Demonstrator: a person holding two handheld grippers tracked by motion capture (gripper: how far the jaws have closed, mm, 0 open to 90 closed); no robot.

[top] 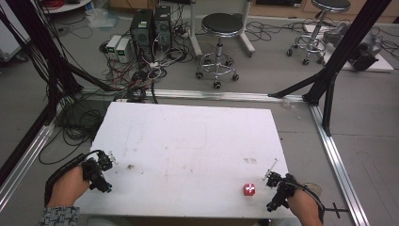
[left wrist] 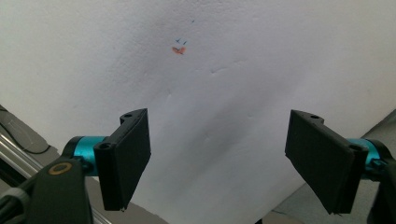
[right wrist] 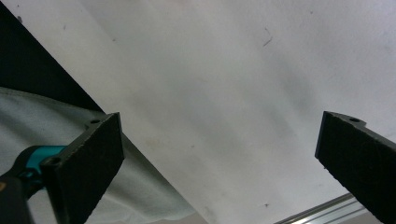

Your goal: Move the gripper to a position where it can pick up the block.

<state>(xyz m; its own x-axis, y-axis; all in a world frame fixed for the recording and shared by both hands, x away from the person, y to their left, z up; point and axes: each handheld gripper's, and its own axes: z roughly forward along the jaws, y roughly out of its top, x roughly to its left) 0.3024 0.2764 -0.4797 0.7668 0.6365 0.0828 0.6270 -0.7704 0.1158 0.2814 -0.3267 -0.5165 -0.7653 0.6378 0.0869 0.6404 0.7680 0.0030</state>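
A person holds 2 grippers over a white tabletop (top: 188, 136). The only small thing on it is 1 red cube (top: 249, 189) with white marks, a bit like a toy puzzle cube. It sits near the front edge of the tabletop, close to the front right corner. The right gripper (top: 278, 187) is just beside the cube, on its right, but it does not touch it. In the right gripper view its jaws stand wide apart with nothing between them, and the cube does not show there at all, only bare white board. The left gripper (top: 99, 172) is far away from the cube, at the front left corner of the tabletop. Its jaws are spread wide too, and they hold nothing. A tiny orange and blue mark (left wrist: 179, 47) shows on the board in front of it. So the work looks like it is right at the start. Nothing is picked up yet. I think the right gripper is the one to turn toward the cube, go down around it and squeeze it, since it is so close.
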